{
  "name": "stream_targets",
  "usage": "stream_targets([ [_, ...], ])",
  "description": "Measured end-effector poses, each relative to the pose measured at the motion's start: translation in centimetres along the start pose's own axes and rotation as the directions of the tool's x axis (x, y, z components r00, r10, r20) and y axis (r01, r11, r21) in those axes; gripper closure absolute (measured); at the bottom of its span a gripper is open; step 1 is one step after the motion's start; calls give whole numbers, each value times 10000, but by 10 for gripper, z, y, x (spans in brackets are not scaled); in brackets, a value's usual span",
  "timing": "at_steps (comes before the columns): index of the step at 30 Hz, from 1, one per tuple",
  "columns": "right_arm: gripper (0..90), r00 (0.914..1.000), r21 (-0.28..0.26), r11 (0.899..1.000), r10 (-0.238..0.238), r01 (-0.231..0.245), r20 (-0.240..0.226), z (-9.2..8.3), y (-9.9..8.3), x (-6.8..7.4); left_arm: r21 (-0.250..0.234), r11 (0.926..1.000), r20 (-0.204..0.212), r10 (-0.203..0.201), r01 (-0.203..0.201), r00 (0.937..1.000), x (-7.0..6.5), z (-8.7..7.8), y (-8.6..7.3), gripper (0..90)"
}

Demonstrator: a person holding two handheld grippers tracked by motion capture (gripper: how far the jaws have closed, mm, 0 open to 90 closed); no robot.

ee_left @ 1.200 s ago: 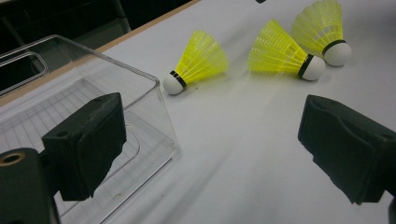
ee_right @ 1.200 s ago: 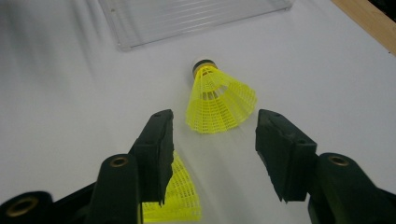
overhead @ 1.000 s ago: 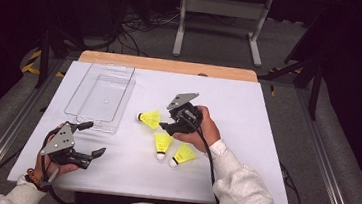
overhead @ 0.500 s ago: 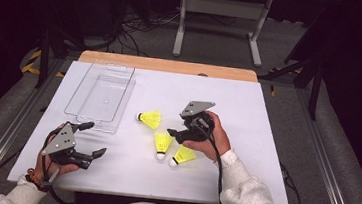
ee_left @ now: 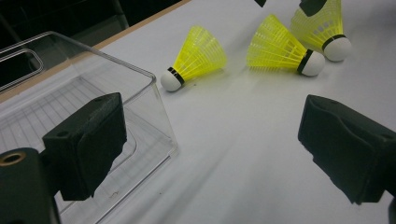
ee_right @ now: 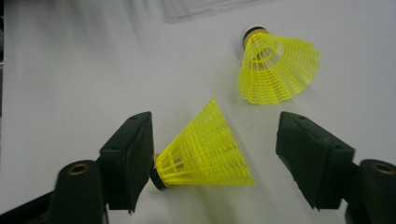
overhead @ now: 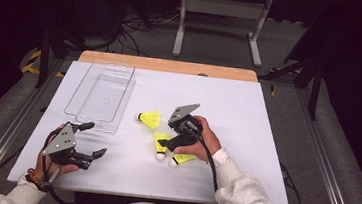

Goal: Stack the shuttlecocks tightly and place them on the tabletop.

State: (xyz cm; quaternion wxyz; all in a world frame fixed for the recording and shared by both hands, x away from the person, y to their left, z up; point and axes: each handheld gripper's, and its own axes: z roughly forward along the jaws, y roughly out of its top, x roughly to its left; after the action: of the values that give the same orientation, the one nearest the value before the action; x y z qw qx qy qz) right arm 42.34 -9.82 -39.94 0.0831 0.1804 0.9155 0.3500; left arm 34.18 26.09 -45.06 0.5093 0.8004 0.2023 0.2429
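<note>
Now the right gripper (ee_right: 215, 158) sits low over a yellow shuttlecock (ee_right: 205, 149) lying on the white table (overhead: 247, 118), its jaws spread either side and just widened, one touching the cork end, nothing pinched. Two more shuttlecocks lie close by. Left gripper (overhead: 90, 141) rests spread beside a clear tray (overhead: 101, 97).
</note>
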Motion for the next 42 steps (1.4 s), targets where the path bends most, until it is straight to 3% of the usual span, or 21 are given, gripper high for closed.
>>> stream_targets([
  [7,425,9997,711,9972,-224,231,-106,14,2,-5,19,10000,11,13,-13,10000,0,0,0,89],
  [14,551,9974,1016,9940,-346,410,-637,21,4,-8,17,10000,-21,34,-34,10000,0,0,0,88],
  [20,699,9930,575,9981,-161,230,-1171,15,7,-11,21,10000,-27,48,-48,10000,0,0,0,89],
  [30,886,9871,164,9996,-214,243,-1585,4,9,-9,34,10000,-21,36,-36,10000,0,0,0,88],
  [36,900,9872,-197,9995,-291,263,-1571,-6,9,-7,28,10000,21,44,-44,10000,0,0,0,87],
  [42,900,9901,-530,9986,15,-90,-1405,-11,6,-12,8,10000,-21,66,-66,10000,0,-1,0,86],
])
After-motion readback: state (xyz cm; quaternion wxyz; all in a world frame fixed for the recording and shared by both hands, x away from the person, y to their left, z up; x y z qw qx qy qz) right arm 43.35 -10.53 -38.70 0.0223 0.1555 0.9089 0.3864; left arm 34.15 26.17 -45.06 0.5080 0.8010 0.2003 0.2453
